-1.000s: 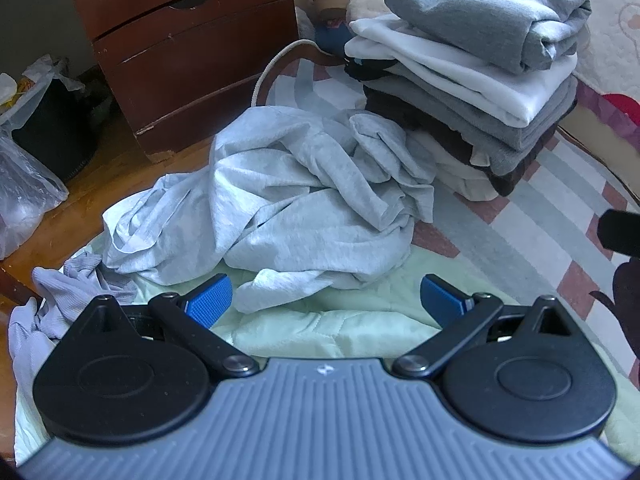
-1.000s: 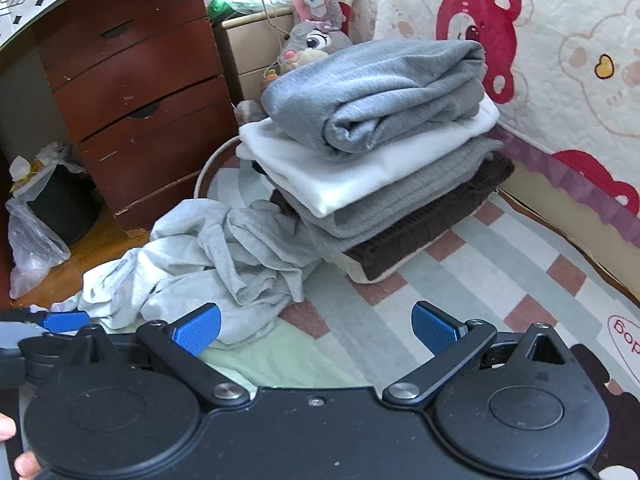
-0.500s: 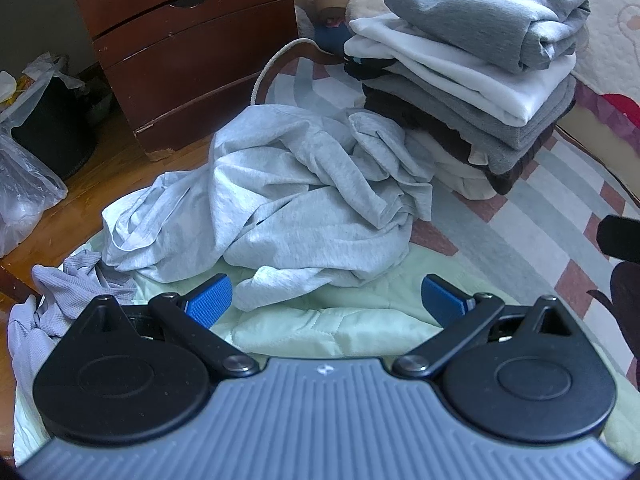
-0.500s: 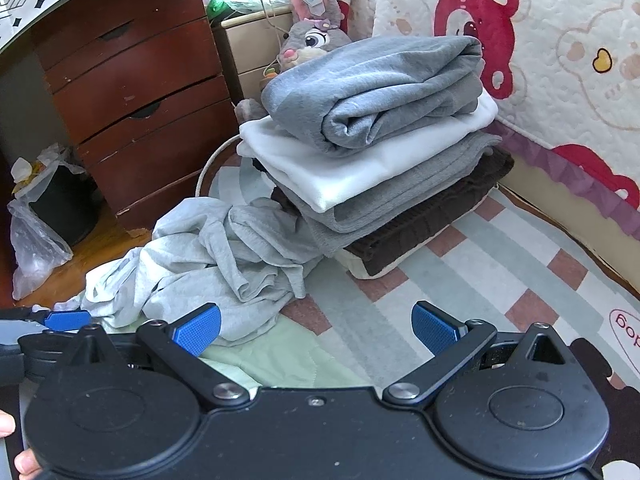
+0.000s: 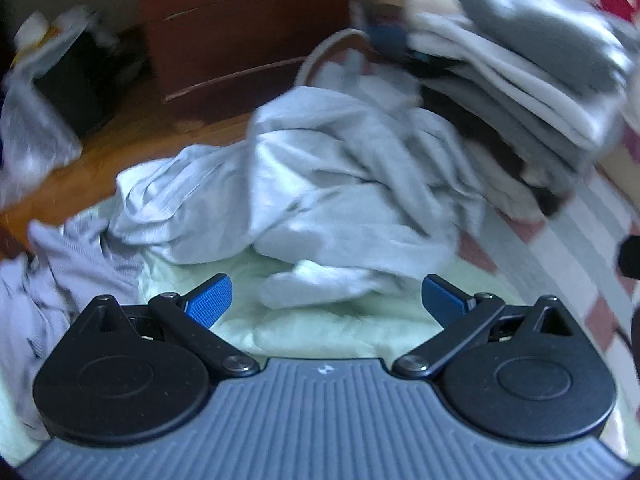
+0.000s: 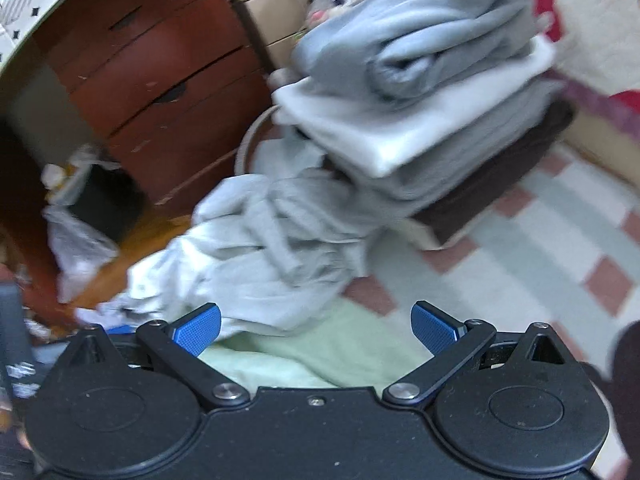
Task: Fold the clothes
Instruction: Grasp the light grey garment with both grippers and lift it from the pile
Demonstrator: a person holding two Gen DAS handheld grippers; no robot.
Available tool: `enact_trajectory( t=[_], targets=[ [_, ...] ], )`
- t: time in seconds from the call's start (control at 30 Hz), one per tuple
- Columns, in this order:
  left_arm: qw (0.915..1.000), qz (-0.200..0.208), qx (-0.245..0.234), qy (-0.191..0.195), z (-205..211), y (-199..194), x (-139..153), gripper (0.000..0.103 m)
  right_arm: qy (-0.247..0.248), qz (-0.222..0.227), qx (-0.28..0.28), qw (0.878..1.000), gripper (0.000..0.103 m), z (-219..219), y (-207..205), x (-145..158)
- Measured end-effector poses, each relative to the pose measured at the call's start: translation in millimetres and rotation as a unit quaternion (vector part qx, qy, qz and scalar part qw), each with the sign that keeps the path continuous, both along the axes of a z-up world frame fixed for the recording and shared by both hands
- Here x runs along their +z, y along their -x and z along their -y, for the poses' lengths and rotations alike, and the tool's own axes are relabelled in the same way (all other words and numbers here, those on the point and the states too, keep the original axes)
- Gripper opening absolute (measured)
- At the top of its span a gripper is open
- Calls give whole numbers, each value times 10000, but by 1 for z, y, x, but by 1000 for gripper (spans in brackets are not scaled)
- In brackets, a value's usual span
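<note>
Left wrist view is motion-blurred, but I can see my left gripper with its blue fingers spread wide apart and nothing between them, hovering over a pale green quilt. Just beyond the fingertips lies the crumpled light grey garment, heaped on the quilt's far edge. A lavender ribbed cloth lies bunched at the near left. Far right, a stack of folded clothes sits on the checked mat, touching the grey garment.

From the right wrist view, my right gripper also has its fingers wide apart and empty, with the garment just ahead on the left. A wooden dresser stands at the far left, behind the garment.
</note>
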State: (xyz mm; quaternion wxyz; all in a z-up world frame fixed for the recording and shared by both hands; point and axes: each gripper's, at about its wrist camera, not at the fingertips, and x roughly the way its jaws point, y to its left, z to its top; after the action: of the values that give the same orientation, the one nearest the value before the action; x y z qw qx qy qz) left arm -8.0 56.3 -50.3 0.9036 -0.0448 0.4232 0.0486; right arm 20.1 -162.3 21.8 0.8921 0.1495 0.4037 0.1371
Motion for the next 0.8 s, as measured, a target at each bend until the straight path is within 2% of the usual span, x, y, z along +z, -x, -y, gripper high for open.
enact_trajectory(
  t=[0.07,0.13,0.17,0.2,0.27,0.3,0.33,0.37,0.43,0.5,0.53,0.6,0.67,0.73,0.77,0.8],
  targets=[
    [9997,152,163,124,-17,-3,-11,103,84,50,177,9998,100,-11,-15,-2],
    [9991,273,237,206,-30,-7,-20,103,388,-29,426,9983,93,-25,-34,-8],
    [9988,332,260,244,-36,-9,-24,103,451,-80,622,9970,80,-32,-42,-12],
    [9984,364,301,317,-42,-12,-29,101,532,-169,824,9950,58,-40,-50,-17],
    [9968,332,441,578,-54,-21,-37,89,766,-222,1147,9902,42,-55,-65,-26],
    [9960,306,488,682,-58,-26,-41,75,925,-158,1274,9874,36,-62,-72,-29],
    [9959,289,496,703,-61,-31,-45,61,1159,-45,1379,9836,33,-70,-78,-32],
    [9961,296,476,677,-62,-36,-48,57,1377,77,1470,9795,33,-77,-83,-35],
    [9966,319,409,641,-64,-45,-53,55,1698,328,1591,9720,39,-86,-92,-41],
    [9965,382,283,687,-65,-54,-57,55,1751,456,1654,9695,91,-91,-106,-48],
    [9965,420,264,668,-65,-57,-58,55,1775,540,1691,9680,95,-93,-112,-52],
    [9969,511,251,543,-65,-65,-62,59,1962,741,1765,9617,95,-95,-123,-60],
    [9974,510,238,453,-66,-76,-70,64,2213,743,1719,9571,95,-101,-138,-69],
    [9981,431,219,393,-68,-88,-79,78,2377,684,1677,9543,95,-103,-153,-83],
    [9987,284,221,369,-69,-96,-86,83,2458,654,1656,9528,97,-105,-161,-90],
    [9991,52,260,317,-70,-103,-93,92,2571,640,1621,9505,99,-106,-167,-98]
  ],
)
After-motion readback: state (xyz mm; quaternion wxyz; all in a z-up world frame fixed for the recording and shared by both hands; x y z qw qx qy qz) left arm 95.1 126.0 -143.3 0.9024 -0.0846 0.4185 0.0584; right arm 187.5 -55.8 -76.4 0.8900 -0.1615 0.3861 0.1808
